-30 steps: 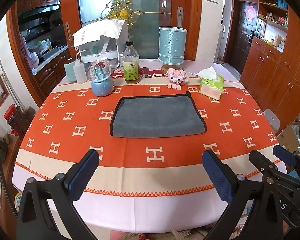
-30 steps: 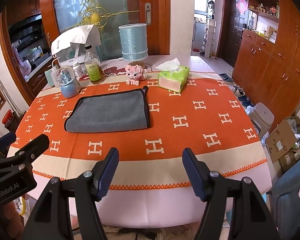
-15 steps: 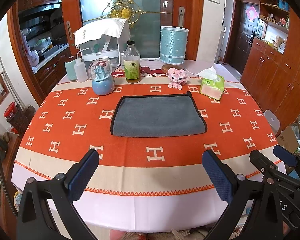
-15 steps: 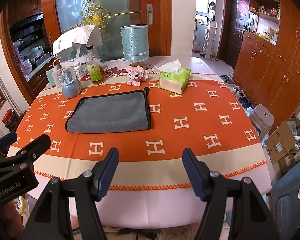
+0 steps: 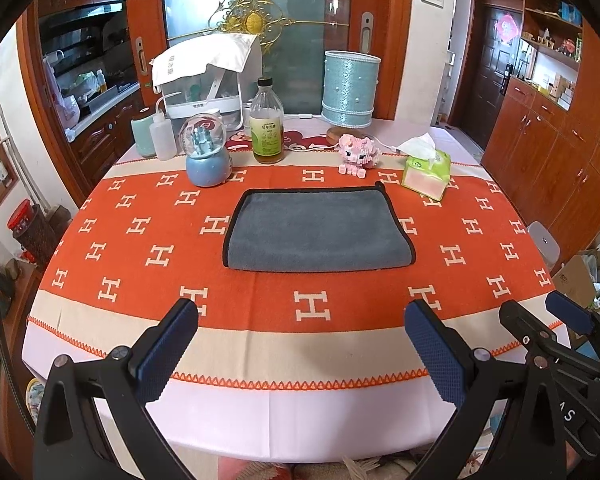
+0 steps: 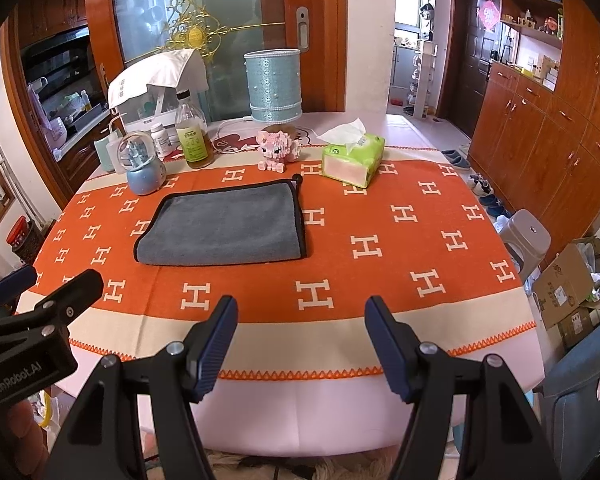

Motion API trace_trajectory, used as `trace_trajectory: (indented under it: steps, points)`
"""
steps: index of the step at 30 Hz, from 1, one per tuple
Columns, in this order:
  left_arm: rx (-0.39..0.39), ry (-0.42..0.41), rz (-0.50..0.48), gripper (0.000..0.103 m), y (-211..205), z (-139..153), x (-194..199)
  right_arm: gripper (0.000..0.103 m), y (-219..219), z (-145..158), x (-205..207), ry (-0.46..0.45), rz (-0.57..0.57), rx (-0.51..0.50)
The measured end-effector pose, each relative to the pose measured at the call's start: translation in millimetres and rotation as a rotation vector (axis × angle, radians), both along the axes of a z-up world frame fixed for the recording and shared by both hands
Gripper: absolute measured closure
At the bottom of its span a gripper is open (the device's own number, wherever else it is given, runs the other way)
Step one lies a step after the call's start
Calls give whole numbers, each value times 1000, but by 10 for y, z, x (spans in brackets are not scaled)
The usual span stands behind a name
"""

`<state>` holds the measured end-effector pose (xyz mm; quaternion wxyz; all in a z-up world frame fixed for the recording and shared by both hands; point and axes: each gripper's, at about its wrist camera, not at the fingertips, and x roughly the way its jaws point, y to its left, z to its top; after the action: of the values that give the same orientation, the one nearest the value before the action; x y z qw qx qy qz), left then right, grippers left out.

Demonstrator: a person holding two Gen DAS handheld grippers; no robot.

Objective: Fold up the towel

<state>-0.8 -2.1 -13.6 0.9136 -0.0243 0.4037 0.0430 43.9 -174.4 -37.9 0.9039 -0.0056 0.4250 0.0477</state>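
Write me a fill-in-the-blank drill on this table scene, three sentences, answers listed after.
1. The grey towel lies flat on the orange tablecloth with a trim of ____ colour along its edges.
2. Both the left hand-held gripper and the right hand-held gripper have their jaws ____.
3. The pink toy pig stands between the bottle and the green ____ pack.

Answers: black; open; tissue

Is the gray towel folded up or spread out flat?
Folded: the towel has a soft doubled near edge, black trim on its other sides.
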Motion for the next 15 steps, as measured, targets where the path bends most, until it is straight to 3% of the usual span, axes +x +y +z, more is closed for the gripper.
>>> trace_trajectory:
  steps: [15]
  points:
    - [0,3,1,1,4,-4,8,37,56,-37,15,16,14,10]
